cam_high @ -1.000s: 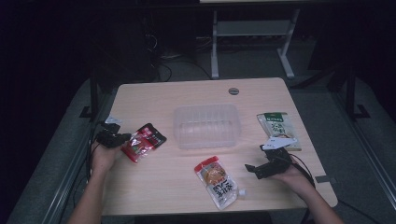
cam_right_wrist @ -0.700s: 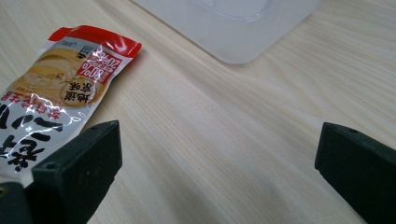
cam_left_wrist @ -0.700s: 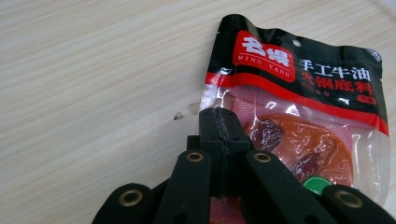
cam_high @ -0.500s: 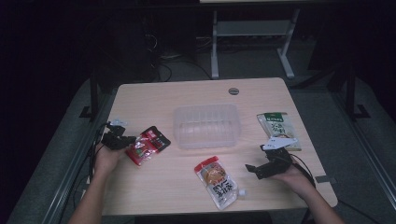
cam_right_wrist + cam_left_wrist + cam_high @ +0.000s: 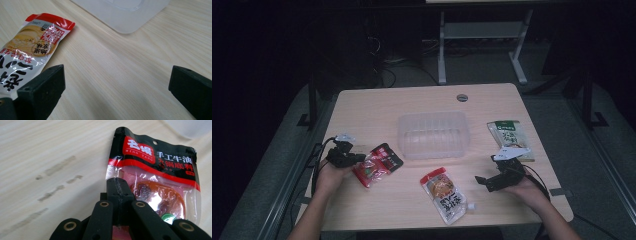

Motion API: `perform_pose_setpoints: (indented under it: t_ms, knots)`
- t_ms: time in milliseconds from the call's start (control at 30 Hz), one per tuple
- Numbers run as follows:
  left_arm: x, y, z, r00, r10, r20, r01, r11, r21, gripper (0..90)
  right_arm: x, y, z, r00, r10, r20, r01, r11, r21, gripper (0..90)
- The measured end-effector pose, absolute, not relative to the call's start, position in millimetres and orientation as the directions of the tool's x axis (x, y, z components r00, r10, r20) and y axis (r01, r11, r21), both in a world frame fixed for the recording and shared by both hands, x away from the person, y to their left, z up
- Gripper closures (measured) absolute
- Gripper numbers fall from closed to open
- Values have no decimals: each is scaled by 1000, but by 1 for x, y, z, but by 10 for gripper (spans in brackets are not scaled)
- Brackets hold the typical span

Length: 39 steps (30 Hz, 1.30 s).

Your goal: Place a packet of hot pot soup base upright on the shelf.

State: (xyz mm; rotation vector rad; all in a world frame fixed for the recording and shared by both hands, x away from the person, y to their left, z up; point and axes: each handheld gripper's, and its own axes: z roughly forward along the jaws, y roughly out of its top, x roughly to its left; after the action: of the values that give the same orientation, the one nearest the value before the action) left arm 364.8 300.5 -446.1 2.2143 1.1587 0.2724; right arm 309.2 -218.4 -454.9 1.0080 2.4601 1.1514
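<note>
Because the left gripper [image 5: 117, 182] has its fingers clamped on just the near edge of the red sauce packet [image 5: 160, 180], the slick film could slide free if lifted toward the clear tub [image 5: 432, 134]. Right gripper [image 5: 115, 82] fingers stand wide apart beside the orange pouch [image 5: 27, 47] on the counter [image 5: 377, 107].

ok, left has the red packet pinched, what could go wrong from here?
1. The left gripper is shut on just the bottom edge of the red packet; the glossy film may slip or the packet may swing.
2. The clear tub is light and might get nudged on the drop.
3. The right gripper stands open near the orange pouch; the hands could cross.
</note>
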Motion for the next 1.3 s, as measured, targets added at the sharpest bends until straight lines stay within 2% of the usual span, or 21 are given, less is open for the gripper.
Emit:
perform_pose_setpoints:
  t_ms: [367, 733, 1300]
  knots:
    - [350, 285, -445, 646, 756, -102, 648, -473, 597, 899, 310, -218, -455, -733, 676, 70, 489, 453, 745, 2]
    - [342, 266, -445, 709, 690, -143, 621, -516, 590, 899, 310, -217, -456, -733, 678, 65, 488, 457, 744, 2]
    - [328, 247, -444, 761, 629, -160, 586, -559, 587, 898, 309, -216, -455, -735, 674, 69, 489, 457, 743, 2]
